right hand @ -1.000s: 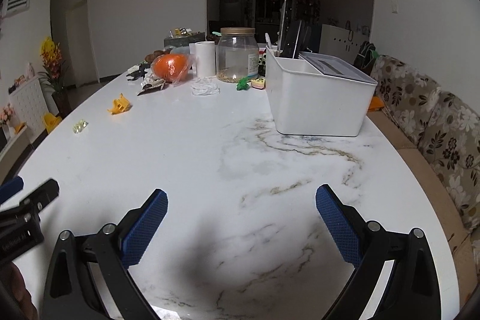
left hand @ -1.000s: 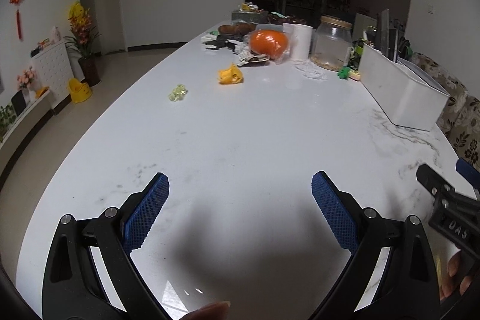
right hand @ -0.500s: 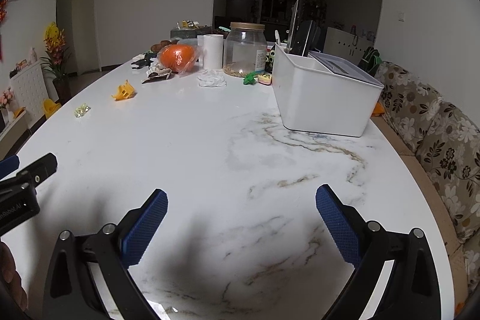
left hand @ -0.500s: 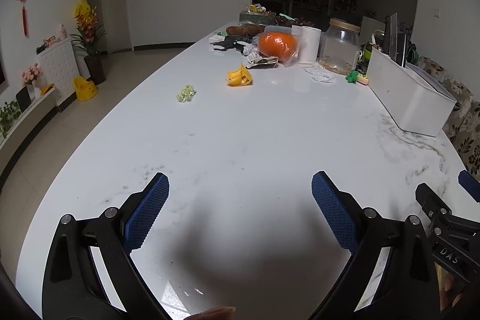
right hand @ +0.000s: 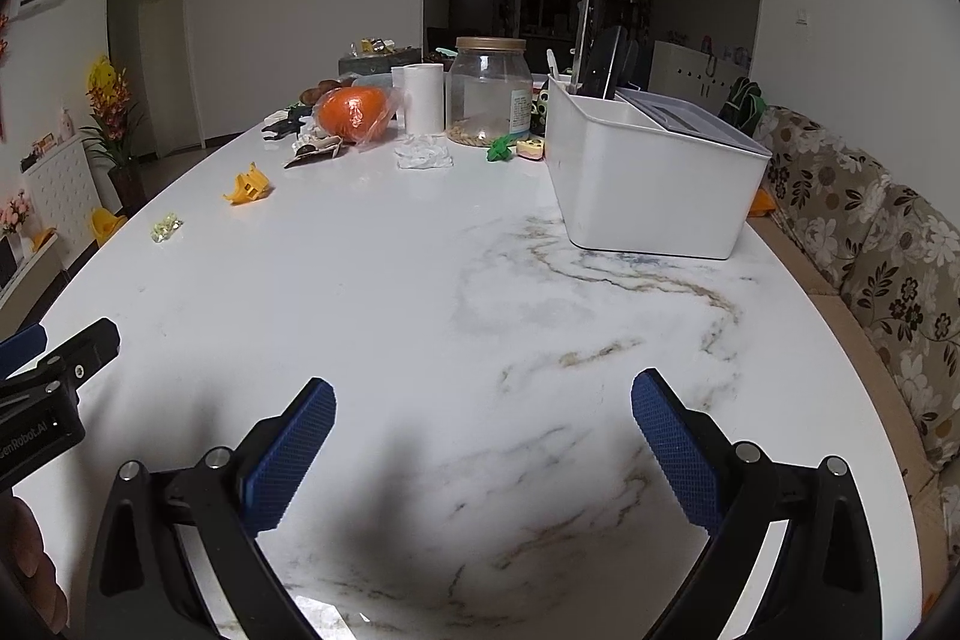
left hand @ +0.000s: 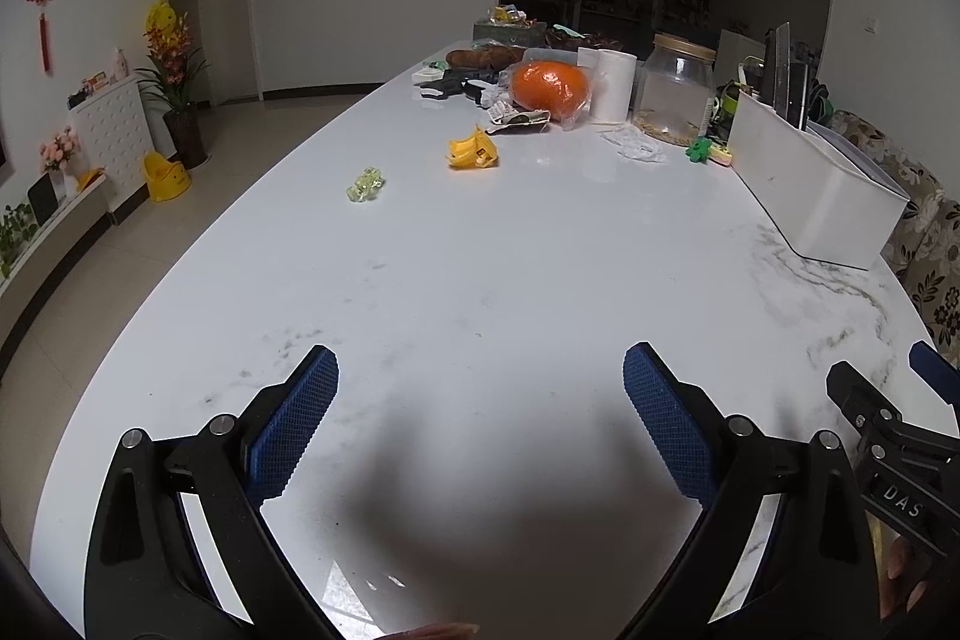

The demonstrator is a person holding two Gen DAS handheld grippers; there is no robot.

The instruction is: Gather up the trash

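Observation:
Scraps lie far up the white marble table [left hand: 480, 280]: a yellow wrapper [left hand: 472, 151], a small pale green wrapper [left hand: 363, 184], a crumpled white tissue [left hand: 636, 145] and a dark torn packet [left hand: 519, 117]. The same yellow wrapper [right hand: 247, 186], green wrapper [right hand: 165, 226] and tissue [right hand: 423, 154] show in the right wrist view. My left gripper [left hand: 480, 382] hangs open over the near end of the table, holding nothing. My right gripper [right hand: 483, 412] is open too, beside it to the right. A white bin [right hand: 648, 178] stands at the right edge.
An orange in a plastic bag [left hand: 549, 85], a paper roll [left hand: 612, 85] and a glass jar [left hand: 678, 91] crowd the far end. A green toy [right hand: 501, 149] lies by the jar. A floral sofa [right hand: 870, 220] runs along the table's right side.
Both grippers have risen and tilted slightly, so the far objects sit lower and nearer in view. Both stay open and empty.

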